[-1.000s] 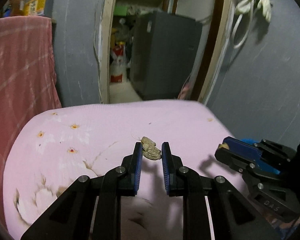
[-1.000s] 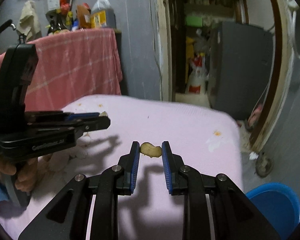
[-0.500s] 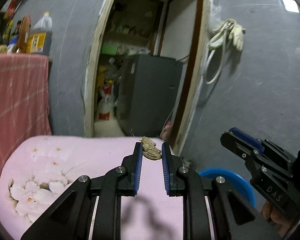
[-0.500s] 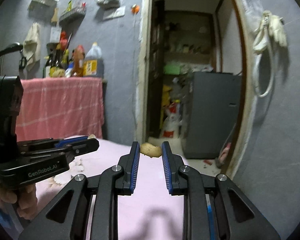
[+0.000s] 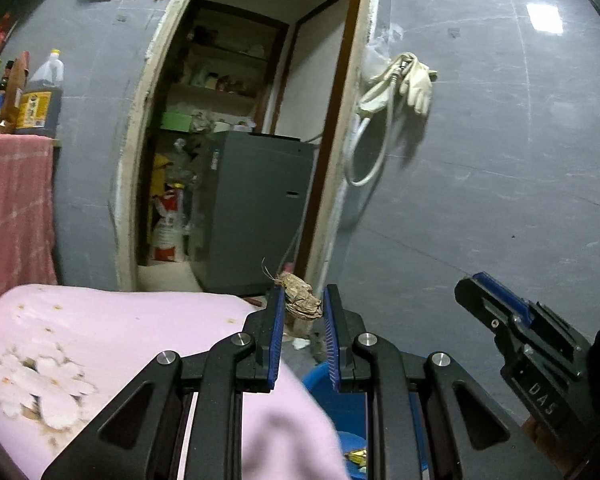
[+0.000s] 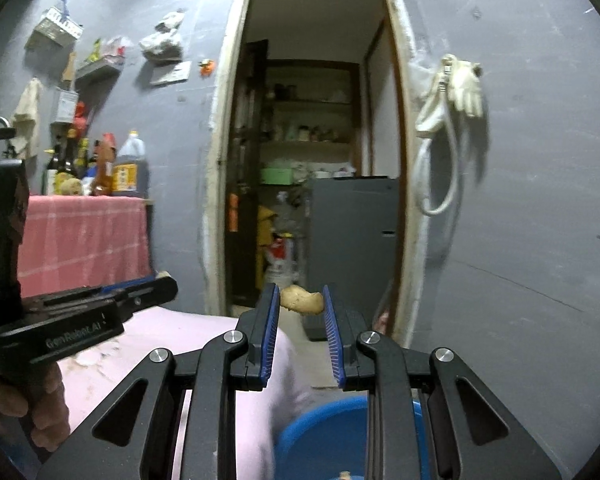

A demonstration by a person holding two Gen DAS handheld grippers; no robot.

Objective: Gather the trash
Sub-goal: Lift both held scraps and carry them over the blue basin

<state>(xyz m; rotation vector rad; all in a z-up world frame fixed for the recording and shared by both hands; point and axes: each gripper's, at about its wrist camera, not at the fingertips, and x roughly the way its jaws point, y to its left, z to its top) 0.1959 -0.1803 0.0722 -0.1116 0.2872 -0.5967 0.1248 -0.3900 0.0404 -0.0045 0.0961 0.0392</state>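
Observation:
My left gripper (image 5: pixel 300 302) is shut on a crumpled brown scrap (image 5: pixel 302 302), held in the air past the right edge of the pink table (image 5: pixel 120 328). My right gripper (image 6: pixel 301 300) is shut on a pale yellowish scrap (image 6: pixel 302 299), also lifted. A blue bin shows below the fingers in the left wrist view (image 5: pixel 324 396) and in the right wrist view (image 6: pixel 324 428), with some trash inside. The right gripper appears at the right in the left wrist view (image 5: pixel 500 312); the left gripper appears at the left in the right wrist view (image 6: pixel 112 304).
A doorway (image 6: pixel 312 160) with a grey cabinet (image 6: pixel 352 240) lies ahead. A pink-covered counter (image 6: pixel 80 236) with bottles stands at left. A glove and hose (image 6: pixel 456 92) hang on the grey wall at right.
Both grippers have risen off the pink table with their scraps and moved right. The blue bin has come into view beneath them.

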